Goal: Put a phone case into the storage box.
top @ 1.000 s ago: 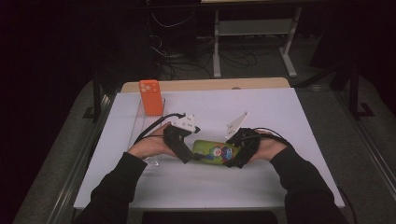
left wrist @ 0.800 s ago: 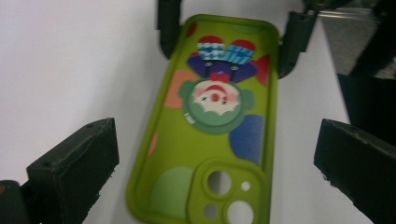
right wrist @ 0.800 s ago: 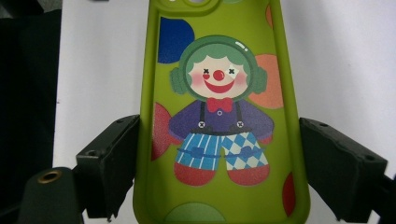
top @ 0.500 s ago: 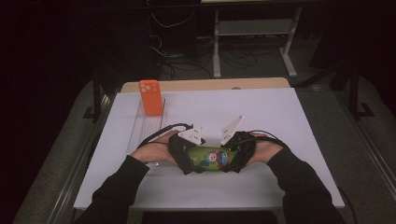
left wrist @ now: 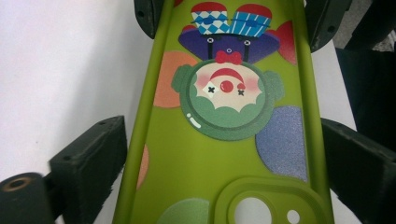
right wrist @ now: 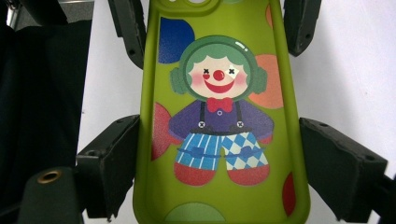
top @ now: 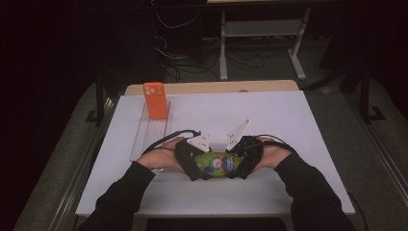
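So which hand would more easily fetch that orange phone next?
Probably the left. The orange phone stands on the side of the left gripper, whose jaws have just been closing on the green case, which the right gripper also holds.
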Demonstrator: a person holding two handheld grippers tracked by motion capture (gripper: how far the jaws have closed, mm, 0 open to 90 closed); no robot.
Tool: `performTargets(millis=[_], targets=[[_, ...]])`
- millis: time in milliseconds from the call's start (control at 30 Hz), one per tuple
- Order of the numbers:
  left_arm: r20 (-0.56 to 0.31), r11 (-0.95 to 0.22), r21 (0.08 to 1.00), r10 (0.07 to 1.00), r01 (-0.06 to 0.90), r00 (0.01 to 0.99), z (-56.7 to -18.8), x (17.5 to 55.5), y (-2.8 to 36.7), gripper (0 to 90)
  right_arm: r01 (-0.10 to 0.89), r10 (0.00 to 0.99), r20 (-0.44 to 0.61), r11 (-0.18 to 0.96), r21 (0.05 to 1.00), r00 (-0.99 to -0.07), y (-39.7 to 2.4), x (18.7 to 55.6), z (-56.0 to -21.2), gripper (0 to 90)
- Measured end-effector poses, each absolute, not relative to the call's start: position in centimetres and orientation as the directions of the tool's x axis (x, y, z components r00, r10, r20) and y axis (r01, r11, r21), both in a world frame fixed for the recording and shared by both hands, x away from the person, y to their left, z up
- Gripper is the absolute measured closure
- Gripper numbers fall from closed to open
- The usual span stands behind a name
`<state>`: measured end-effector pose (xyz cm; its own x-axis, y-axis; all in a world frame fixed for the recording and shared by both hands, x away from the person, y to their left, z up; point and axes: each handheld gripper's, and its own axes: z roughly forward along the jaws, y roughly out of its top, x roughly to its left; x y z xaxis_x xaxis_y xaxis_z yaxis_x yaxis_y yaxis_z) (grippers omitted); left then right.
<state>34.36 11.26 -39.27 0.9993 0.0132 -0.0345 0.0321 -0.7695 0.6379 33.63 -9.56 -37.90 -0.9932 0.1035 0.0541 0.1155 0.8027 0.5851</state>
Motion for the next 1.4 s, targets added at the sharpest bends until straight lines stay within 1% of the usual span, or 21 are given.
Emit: performTargets(millis=[200,500,767,933,1000,1100,1233,1300,1400], targets=[[-0.049,-0.768,0.64,0.008,0.038,0.999,-39.2,34.4,11.3,10.9,0.108,0.102,0.044,0.803,0.586,-0.994,-9.6,33.6,-37.9,15.0],[-0.072,-0.767,0.639,0.012,0.056,0.997,-39.4,34.4,11.3,12.5,0.103,0.098,0.041,0.802,0.588,-0.994,-9.6,33.5,-37.8,14.9],[-0.132,-0.769,0.632,0.013,0.094,0.991,-39.6,34.7,11.2,14.2,0.102,0.097,0.04,0.801,0.589,-0.994,-9.6,33.4,-37.9,14.6],[-0.095,-0.769,0.636,0.01,0.068,0.995,-39.5,34.5,11.3,14.9,0.1,0.099,0.034,0.797,0.596,-0.994,-9.6,33.5,-38.1,14.0],[-0.093,-0.768,0.637,0.012,0.069,0.996,-39.5,34.4,11.3,15.1,0.106,0.098,0.047,0.79,0.603,-0.994,-9.7,33.5,-38.2,13.6],[-0.097,-0.767,0.637,0.026,0.082,0.995,-39.6,34.3,11.2,15.2,0.118,0.114,0.047,0.779,0.615,-0.992,-9.9,33.6,-38.2,11.5],[-0.106,-0.765,0.636,0.044,0.102,0.993,-39.9,34.1,11.2,15.3,0.167,0.162,0.067,0.758,0.631,-0.985,-10.3,34.1,-38.1,1.2],[-0.102,-0.767,0.632,0.054,0.107,0.993,-39.9,34.1,11.3,15.3,0.19,0.192,0.069,0.741,0.644,-0.979,-10.7,34.3,-38.0,0.4],[-0.083,-0.778,0.613,0.107,0.135,0.991,-39.8,34.2,11.4,15.2,0.211,0.235,0.055,0.715,0.666,-0.97,-11.5,34.7,-38.0,1.2]])
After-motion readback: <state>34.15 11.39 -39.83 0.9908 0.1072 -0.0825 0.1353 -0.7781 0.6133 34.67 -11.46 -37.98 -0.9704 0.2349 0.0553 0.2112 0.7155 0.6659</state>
